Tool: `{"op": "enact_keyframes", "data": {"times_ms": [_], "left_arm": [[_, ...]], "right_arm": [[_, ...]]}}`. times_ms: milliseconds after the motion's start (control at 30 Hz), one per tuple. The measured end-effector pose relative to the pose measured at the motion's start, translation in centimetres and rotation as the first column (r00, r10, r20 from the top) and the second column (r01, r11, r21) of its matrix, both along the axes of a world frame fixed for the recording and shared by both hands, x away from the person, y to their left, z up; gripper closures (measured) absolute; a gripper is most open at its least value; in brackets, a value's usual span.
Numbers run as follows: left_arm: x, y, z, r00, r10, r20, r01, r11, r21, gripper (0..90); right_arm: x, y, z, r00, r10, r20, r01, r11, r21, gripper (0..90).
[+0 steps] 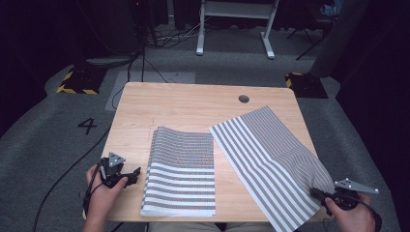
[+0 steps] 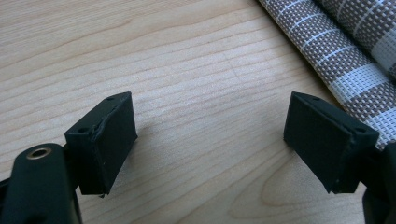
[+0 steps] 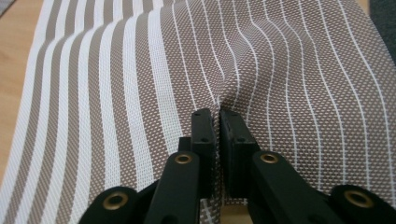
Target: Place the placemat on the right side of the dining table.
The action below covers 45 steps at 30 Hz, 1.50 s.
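Observation:
A brown-and-white striped placemat (image 1: 270, 150) lies slantwise on the right half of the wooden table (image 1: 183, 104), its near edge hanging over the front. My right gripper (image 1: 316, 193) is shut on that mat's near right edge. In the right gripper view the jaws (image 3: 218, 126) pinch a raised crease of the weave (image 3: 140, 70). A second striped mat (image 1: 180, 171), folded over on itself, rests flat at the middle front. My left gripper (image 1: 133, 175) hovers low over bare wood just left of it, open (image 2: 210, 140), with the folded mat's edge (image 2: 345, 51) to its right.
A round cable hole (image 1: 243, 99) sits near the table's far edge. Beyond the table on the grey floor stand white desk legs (image 1: 265, 34), loose cables (image 1: 145, 63) and yellow-black marked bases (image 1: 77, 82). Bare wood shows across the table's far half.

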<state>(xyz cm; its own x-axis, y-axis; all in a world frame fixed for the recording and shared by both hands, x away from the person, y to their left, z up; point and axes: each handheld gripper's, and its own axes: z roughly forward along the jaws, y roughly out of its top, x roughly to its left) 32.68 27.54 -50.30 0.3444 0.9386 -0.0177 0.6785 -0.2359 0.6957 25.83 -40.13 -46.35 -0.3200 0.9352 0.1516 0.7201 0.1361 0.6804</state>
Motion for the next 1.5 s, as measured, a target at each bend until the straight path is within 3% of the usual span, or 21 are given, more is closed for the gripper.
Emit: {"op": "enact_keyframes", "data": {"times_ms": [67,167,233,300,467,567,667,733,767,800,833,933,1067,1200,1233,1333,1500], "left_arm": [[0.0,0.0,0.0,1.0000,-0.001,-0.002,0.001,1.0000,-0.003,17.2],[0.0,0.0,0.0,1.0000,0.002,-0.002,-0.002,1.0000,0.000,17.2],[0.0,0.1,0.0,1.0000,0.004,-0.001,-0.004,1.0000,0.002,17.2],[-0.1,0.1,0.0,1.0000,0.005,0.006,-0.005,1.0000,0.005,17.7],[-0.5,0.4,0.3,0.9999,0.011,0.011,-0.012,0.9999,0.010,18.9],[-0.9,0.7,0.4,0.9997,0.019,0.015,-0.019,0.9997,0.013,19.0],[-1.3,0.9,0.4,0.9996,0.021,0.019,-0.022,0.9997,0.015,19.1],[-1.6,1.1,0.3,0.9994,0.027,0.021,-0.027,0.9996,0.012,19.1],[-1.6,1.1,0.3,0.9994,0.027,0.021,-0.027,0.9996,0.012,19.0],[-1.9,1.3,0.3,0.9994,0.030,0.017,-0.030,0.9994,0.015,19.1],[-2.0,1.3,0.3,0.9995,0.029,0.015,-0.029,0.9995,0.012,19.1],[-2.3,1.6,0.2,0.9992,0.037,0.012,-0.037,0.9991,0.019,19.1],[-2.6,1.7,0.2,0.9990,0.042,0.015,-0.042,0.9989,0.018,19.1],[-2.7,1.8,0.2,0.9990,0.043,0.011,-0.043,0.9988,0.025,19.1],[-2.7,1.8,0.1,0.9988,0.047,0.012,-0.047,0.9987,0.018,19.1],[-2.7,1.7,0.1,0.9991,0.041,0.011,-0.041,0.9990,0.014,19.1],[-2.6,1.6,0.0,0.9993,0.035,0.013,-0.035,0.9991,0.022,18.9]], "right_arm": [[-0.5,0.3,0.0,0.9999,0.013,0.003,-0.013,1.000,-0.022,75.8],[-0.7,0.4,0.8,0.9966,0.025,0.079,-0.019,0.997,-0.071,57.1],[-0.2,0.7,1.5,0.9892,0.077,0.124,-0.067,0.994,-0.086,51.5],[1.0,1.3,1.8,0.9803,0.148,0.131,-0.133,0.984,-0.122,46.0],[5.1,4.2,2.0,0.9608,0.242,0.135,-0.221,0.963,-0.156,40.3],[8.2,5.9,1.6,0.9535,0.278,0.117,-0.259,0.953,-0.158,38.1],[11.3,6.9,0.9,0.9516,0.300,0.069,-0.281,0.939,-0.197,38.1],[13.2,7.3,0.4,0.9528,0.303,0.023,-0.292,0.936,-0.197,37.7],[13.2,7.3,0.4,0.9528,0.303,0.023,-0.292,0.936,-0.197,37.7],[14.9,7.5,-0.1,0.9513,0.308,-0.010,-0.304,0.931,-0.201,37.4],[15.4,7.6,-0.3,0.9499,0.312,-0.016,-0.309,0.930,-0.197,36.8],[17.1,7.7,-0.6,0.9522,0.301,-0.051,-0.305,0.931,-0.198,34.0],[19.1,6.4,-1.0,0.9698,0.233,-0.072,-0.243,0.944,-0.221,32.5],[20.7,4.5,-1.5,0.9792,0.173,-0.105,-0.195,0.950,-0.246,24.1],[21.0,4.1,-1.6,0.9817,0.153,-0.114,-0.176,0.957,-0.229,21.1],[21.5,3.2,-1.8,0.9838,0.134,-0.119,-0.155,0.969,-0.191,20.3],[21.7,3.2,-1.8,0.9843,0.130,-0.119,-0.153,0.967,-0.205,19.3]]}}
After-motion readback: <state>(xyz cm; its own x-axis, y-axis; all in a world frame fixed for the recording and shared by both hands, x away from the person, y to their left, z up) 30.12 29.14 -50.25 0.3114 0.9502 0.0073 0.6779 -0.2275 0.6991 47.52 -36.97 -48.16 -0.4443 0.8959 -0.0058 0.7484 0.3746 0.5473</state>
